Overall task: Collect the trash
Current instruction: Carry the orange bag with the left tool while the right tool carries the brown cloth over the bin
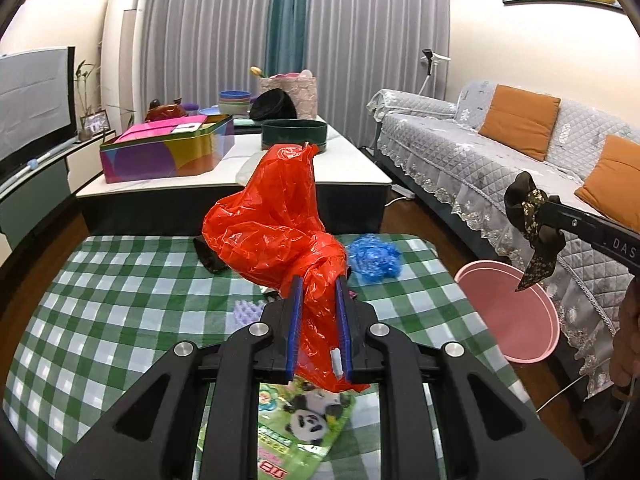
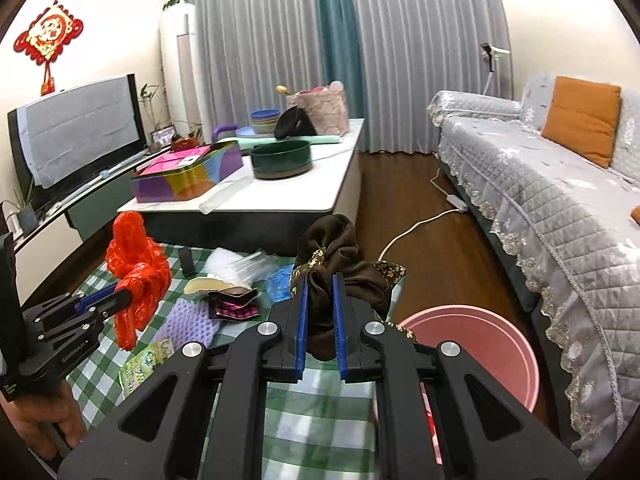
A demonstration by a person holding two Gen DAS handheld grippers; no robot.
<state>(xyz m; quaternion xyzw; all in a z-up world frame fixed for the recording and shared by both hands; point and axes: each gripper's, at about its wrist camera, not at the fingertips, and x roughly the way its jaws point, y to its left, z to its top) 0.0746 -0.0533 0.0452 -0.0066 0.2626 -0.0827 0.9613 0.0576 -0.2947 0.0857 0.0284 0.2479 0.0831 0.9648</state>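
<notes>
**Both grippers loaded over the checked worktop**

Above the green-checked worktop (image 1: 120, 288), the left gripper (image 1: 318, 280) is clamped on a crumpled red plastic bag (image 1: 272, 228), lifted clear of the cloth. The right gripper (image 2: 320, 280) pinches a dark brown floral cloth scrap (image 2: 340, 252), held near the pink bin (image 2: 480, 344) on the floor beside the sofa (image 2: 540, 184). A blue plastic wad (image 1: 374, 256), a panda-print wrapper (image 1: 304, 428) and a purple knitted piece (image 2: 188, 320) lie on the worktop.
</notes>
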